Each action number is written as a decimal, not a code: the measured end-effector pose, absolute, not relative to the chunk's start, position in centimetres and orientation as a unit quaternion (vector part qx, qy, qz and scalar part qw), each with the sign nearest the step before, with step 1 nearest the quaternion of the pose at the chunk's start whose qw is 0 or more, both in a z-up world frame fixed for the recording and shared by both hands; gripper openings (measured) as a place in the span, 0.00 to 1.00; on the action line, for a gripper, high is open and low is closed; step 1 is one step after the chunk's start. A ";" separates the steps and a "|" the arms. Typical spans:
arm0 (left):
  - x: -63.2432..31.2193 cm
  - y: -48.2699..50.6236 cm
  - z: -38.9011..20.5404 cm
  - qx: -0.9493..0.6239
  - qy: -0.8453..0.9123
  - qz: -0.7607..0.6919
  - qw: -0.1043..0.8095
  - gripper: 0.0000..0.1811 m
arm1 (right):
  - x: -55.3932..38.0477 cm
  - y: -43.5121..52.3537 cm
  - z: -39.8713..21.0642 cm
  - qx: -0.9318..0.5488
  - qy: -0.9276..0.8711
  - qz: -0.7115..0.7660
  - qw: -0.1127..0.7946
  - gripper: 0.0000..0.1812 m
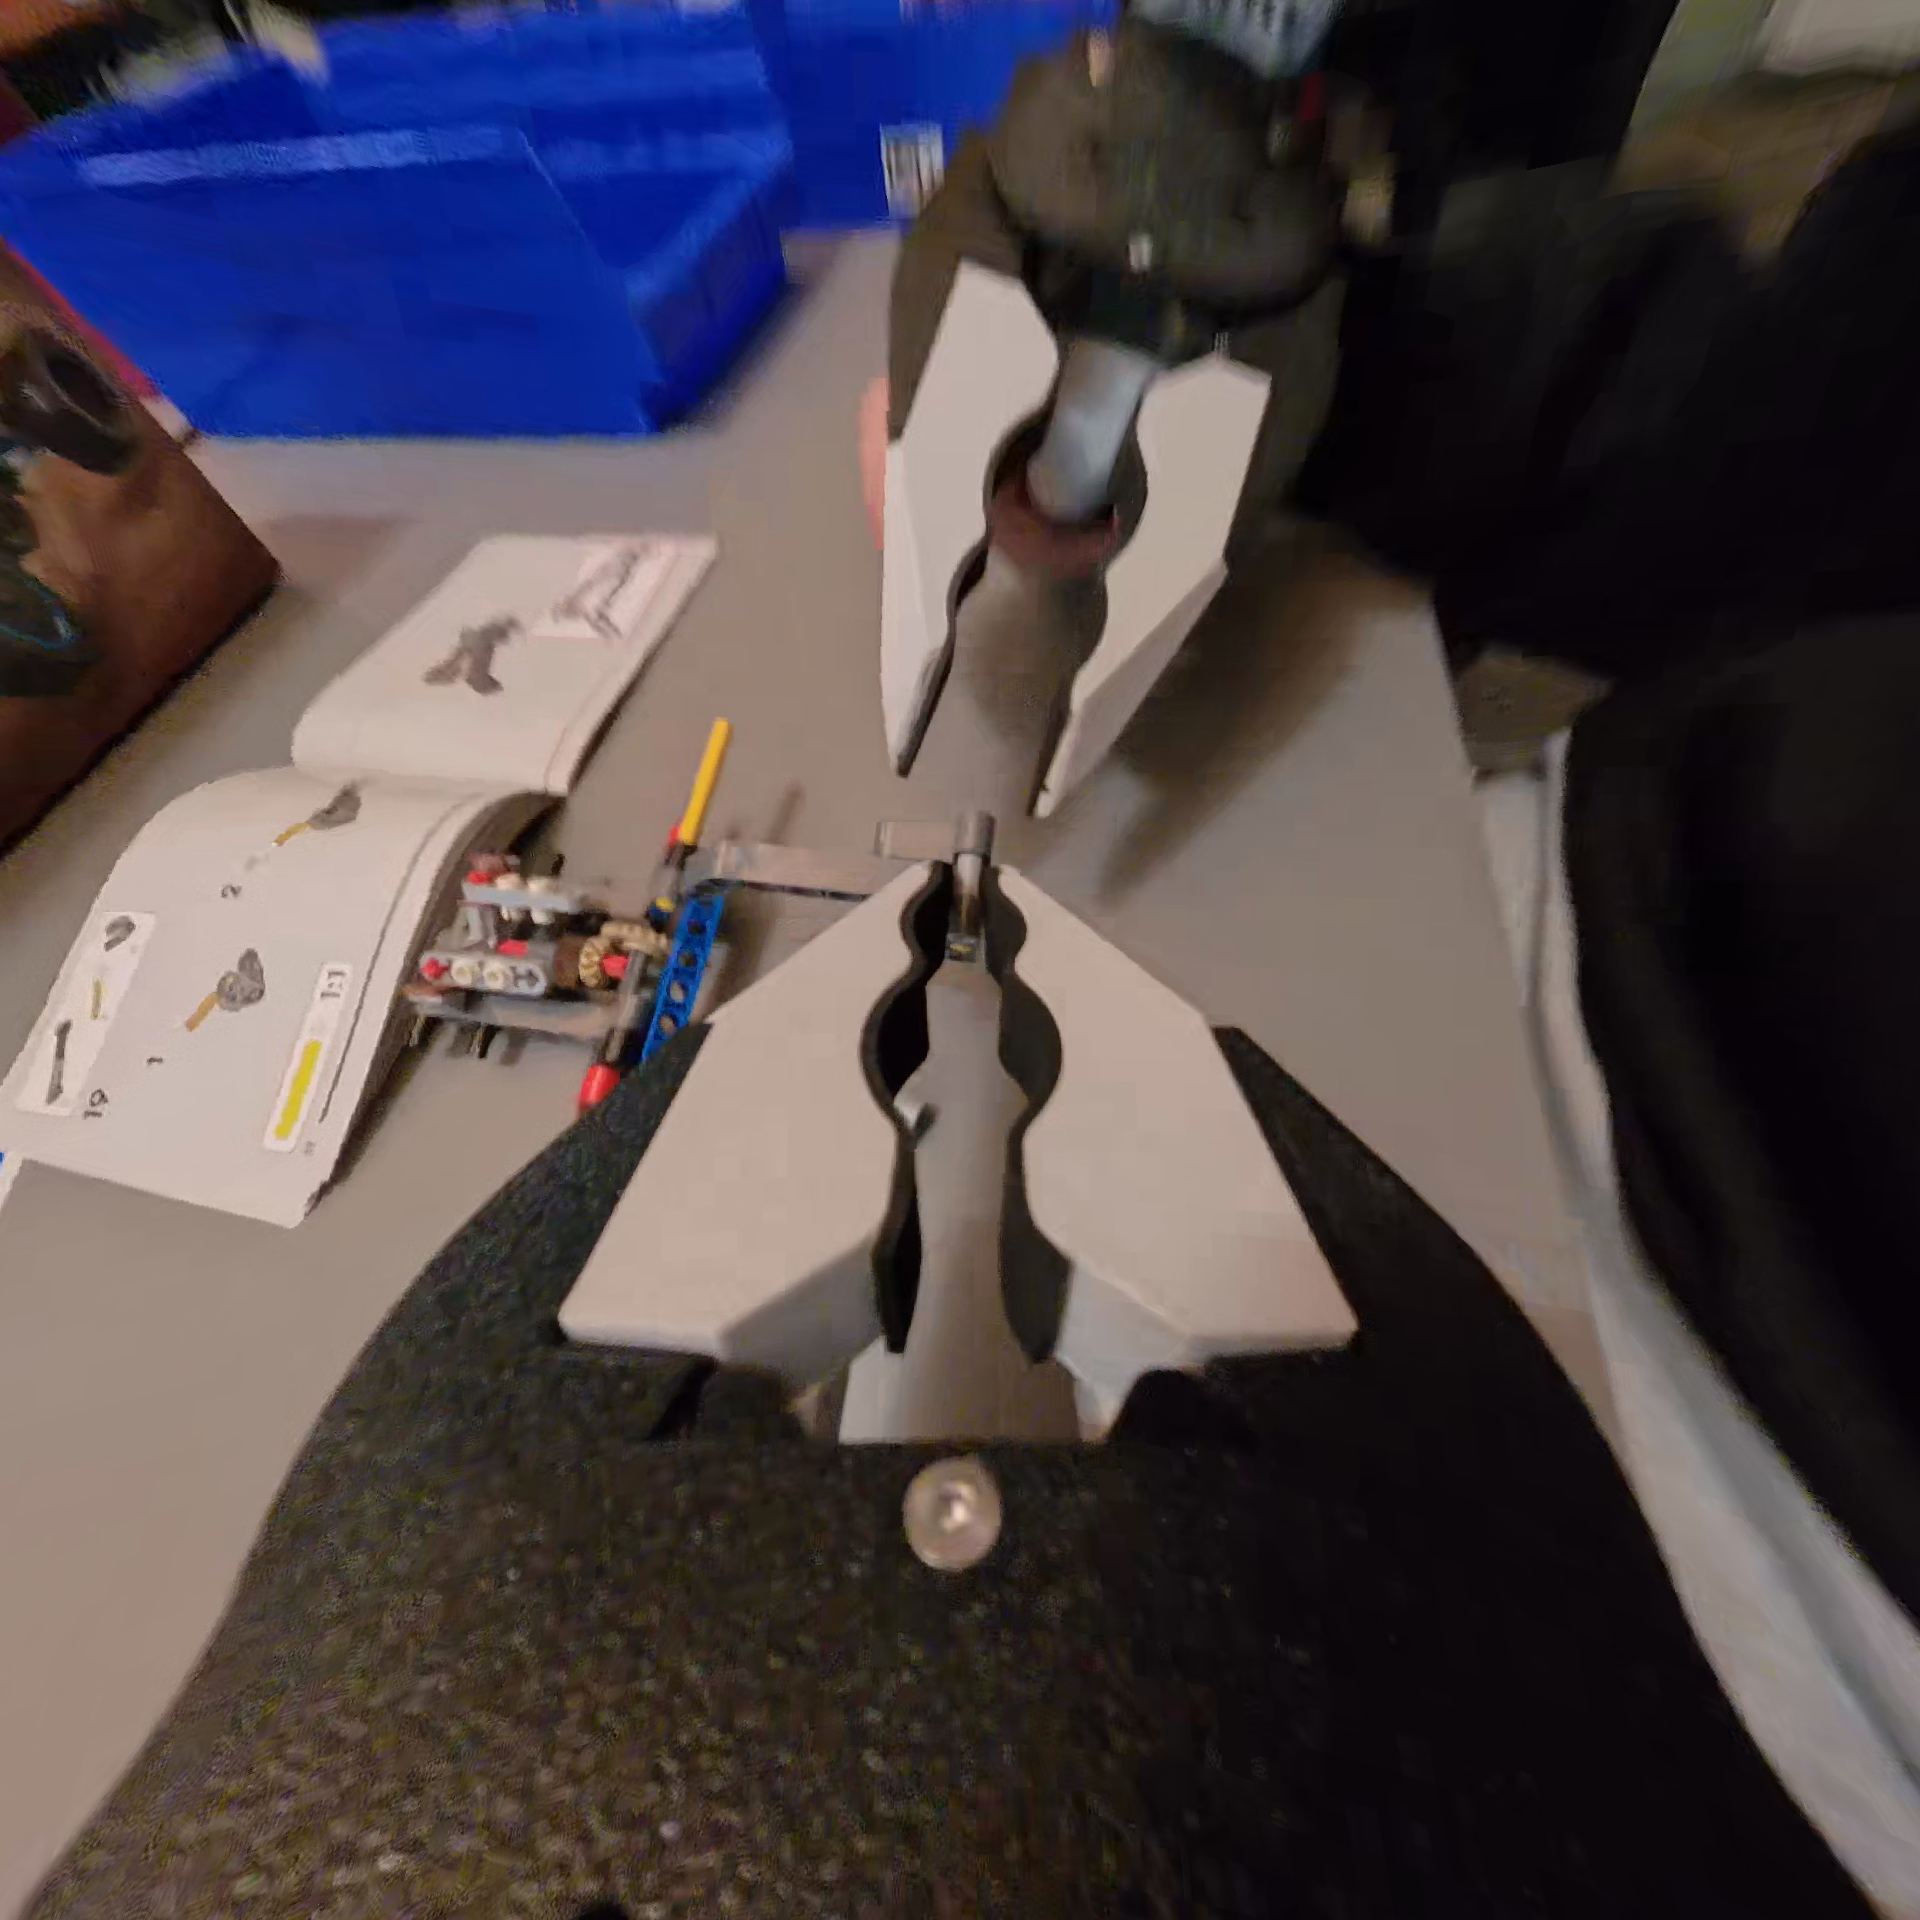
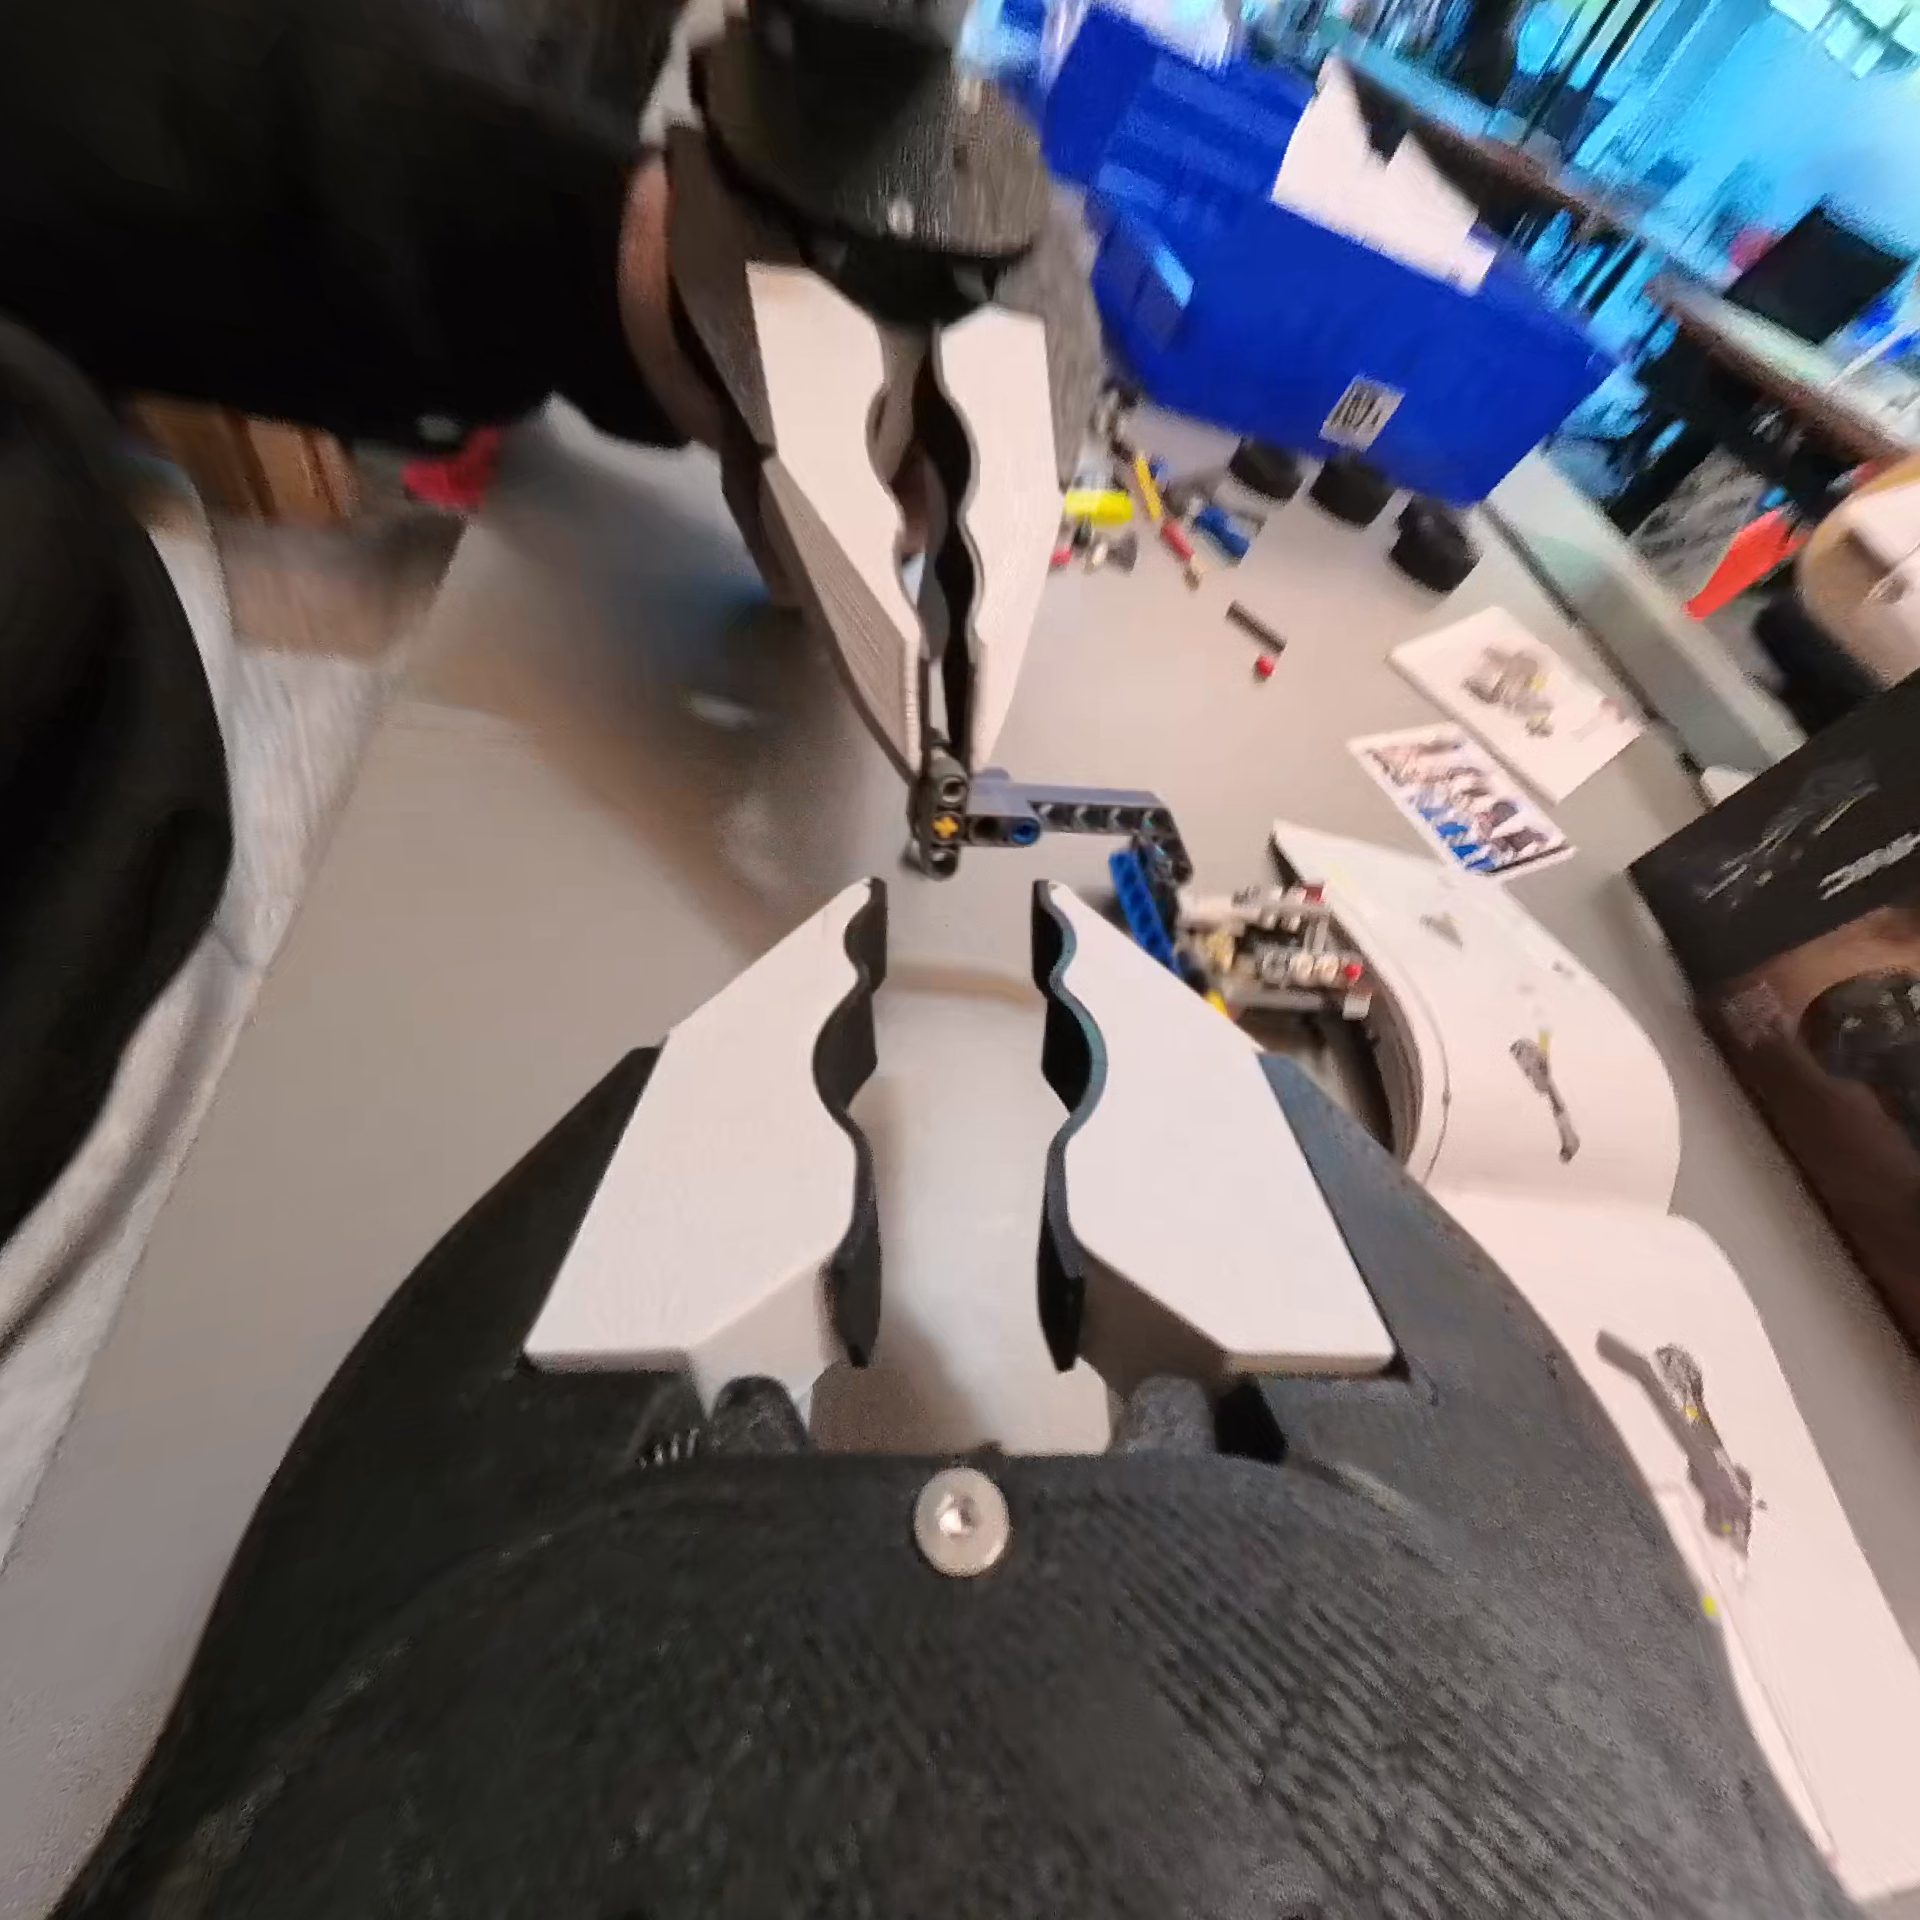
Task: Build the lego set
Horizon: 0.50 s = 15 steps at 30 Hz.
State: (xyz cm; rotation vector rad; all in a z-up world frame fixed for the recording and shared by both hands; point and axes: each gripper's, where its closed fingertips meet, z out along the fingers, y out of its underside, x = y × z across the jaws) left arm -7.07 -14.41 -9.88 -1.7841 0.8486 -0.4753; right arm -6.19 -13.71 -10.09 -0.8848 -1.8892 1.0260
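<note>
Holding the build by its end, my left tool (image 1: 961, 904) is clenched on a small dark connector (image 2: 943, 808) at the tip of a grey L-shaped beam (image 2: 1081, 816). The beam runs back to the lego assembly (image 1: 551, 961), which rests on the grey desk (image 1: 208, 1403) right against the open instruction booklet (image 1: 208, 987). My right tool (image 2: 956, 894) is released, its fingers spread, empty and just short of that connector. I judge the step in hand is fixing this outer arm onto the model. The next move calls for my right tool to close in on the connector or beam while the left steadies it, with care not to twist the thin arm off its joint.

Largest around us are the blue bins (image 1: 416, 239) toward the far edge of the desk. A dark box (image 2: 1787, 987) sits beyond the booklet. The booklet's curled page crowds the assembly on that side. Loose pieces (image 2: 1143, 520) lie scattered near the bins, well apart from the work. A yellow axle (image 1: 704, 774) sticks out of the model near the beam.
</note>
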 end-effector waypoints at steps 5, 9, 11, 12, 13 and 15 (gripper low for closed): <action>-7.6 -14.8 -6.2 -0.691 0.303 -0.255 0.605 0.02 | -7.7 -14.3 -7.4 -0.363 -0.703 0.422 0.443 0.19; -7.6 -15.2 -4.4 -0.654 0.282 -0.289 0.639 0.02 | -7.8 -14.3 -5.5 -0.404 -0.630 0.534 0.394 0.20; -7.3 -15.5 -3.9 -0.639 0.276 -0.311 0.647 0.02 | -7.5 -14.8 -4.2 -0.398 -0.592 0.594 0.372 0.18; -7.2 -15.5 -3.8 -0.634 0.272 -0.317 0.651 0.02 | -7.5 -15.0 -3.9 -0.394 -0.583 0.610 0.365 0.17; -6.9 -15.6 -3.6 -0.628 0.272 -0.325 0.653 0.02 | -7.5 -15.3 -4.0 -0.389 -0.583 0.616 0.360 0.13; -6.7 -15.5 -3.6 -0.626 0.271 -0.329 0.654 0.02 | -7.6 -15.8 -4.3 -0.379 -0.592 0.616 0.355 0.09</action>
